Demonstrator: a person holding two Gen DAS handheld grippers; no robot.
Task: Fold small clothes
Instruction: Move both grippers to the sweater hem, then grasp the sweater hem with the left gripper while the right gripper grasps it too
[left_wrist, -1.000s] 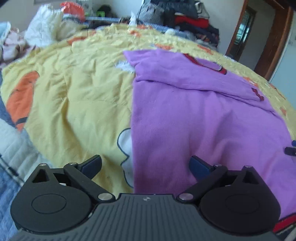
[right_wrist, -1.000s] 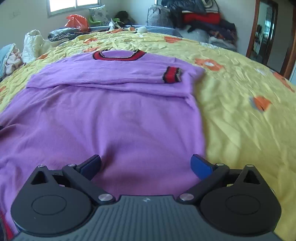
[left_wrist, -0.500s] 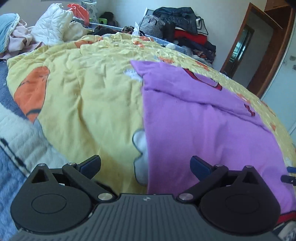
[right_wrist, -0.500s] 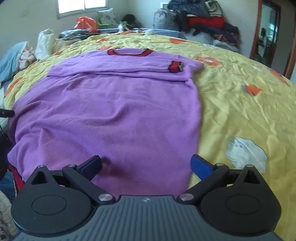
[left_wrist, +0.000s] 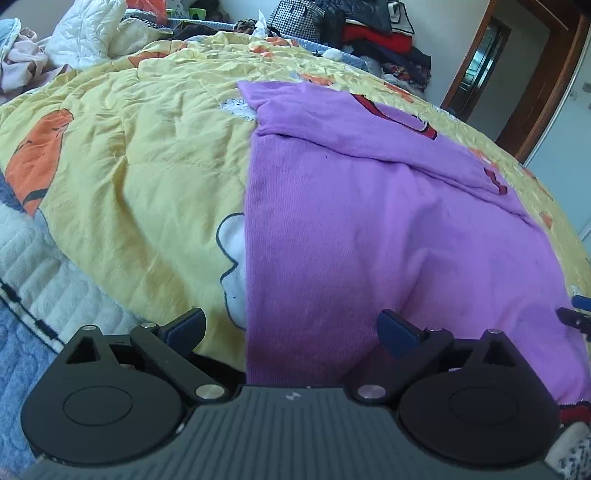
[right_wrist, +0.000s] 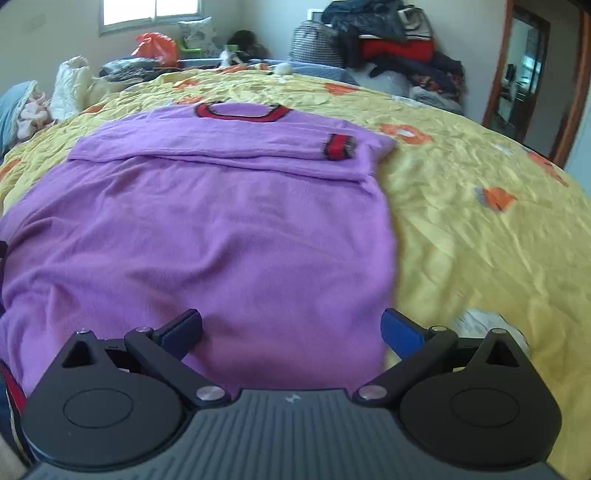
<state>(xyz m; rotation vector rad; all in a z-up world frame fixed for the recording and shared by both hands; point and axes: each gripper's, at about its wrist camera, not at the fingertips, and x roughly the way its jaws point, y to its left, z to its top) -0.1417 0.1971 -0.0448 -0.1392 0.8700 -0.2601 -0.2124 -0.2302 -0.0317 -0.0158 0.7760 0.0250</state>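
Note:
A purple sweater (left_wrist: 369, 221) with a red and black collar (right_wrist: 238, 112) lies flat on the yellow quilt (left_wrist: 147, 166). Its sleeves are folded across the chest, one red cuff (right_wrist: 340, 147) showing. My left gripper (left_wrist: 291, 325) is open and empty, straddling the sweater's left edge near the hem. My right gripper (right_wrist: 291, 328) is open and empty over the sweater's (right_wrist: 207, 240) lower right corner. The right gripper's fingertips (left_wrist: 576, 314) show at the right edge of the left wrist view.
The quilt (right_wrist: 480, 221) covers a bed. Piles of clothes and bags (right_wrist: 388, 48) sit at the far side, a white padded jacket (left_wrist: 88, 33) at the far left. A white and blue blanket (left_wrist: 44, 280) lies at the bed's near left. A doorway (right_wrist: 524, 70) is on the right.
Both grippers have drawn back toward the sweater's hem end, so more of the sweater and bed shows. Both stay open and the sweater has not moved.

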